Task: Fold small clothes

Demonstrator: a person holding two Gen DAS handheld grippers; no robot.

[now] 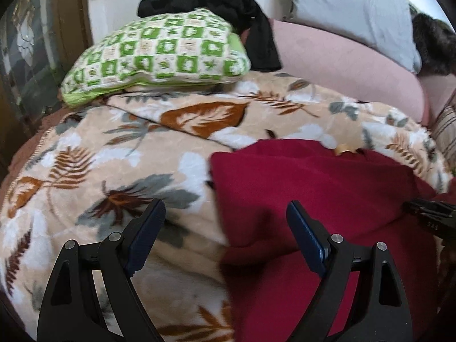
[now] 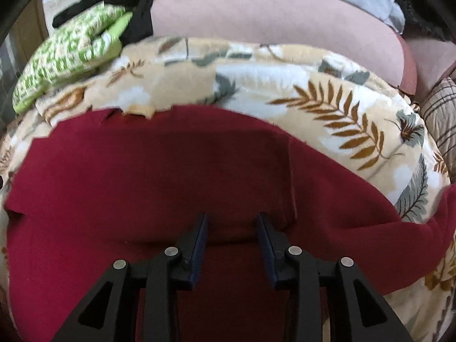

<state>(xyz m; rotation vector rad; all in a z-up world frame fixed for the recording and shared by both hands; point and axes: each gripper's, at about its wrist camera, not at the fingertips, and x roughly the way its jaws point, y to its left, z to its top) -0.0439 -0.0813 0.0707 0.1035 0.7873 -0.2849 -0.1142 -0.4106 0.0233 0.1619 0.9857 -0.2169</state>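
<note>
Crimson garment [image 2: 171,176] lies spread, softly creased, over leaf-print blanket [image 2: 327,91].

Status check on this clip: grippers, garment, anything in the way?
Left gripper open over the red garment's left edge. Right gripper part open over its middle, gripping nothing. Garment spread on the leaf-print blanket. Nothing in the way.

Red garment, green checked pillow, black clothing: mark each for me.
red garment [image 2: 159,171]: right wrist view, flat middle of the cloth.
green checked pillow [image 1: 159,54]: left wrist view, centre of its top face.
black clothing [image 1: 199,0]: left wrist view, bunched upper part.
</note>
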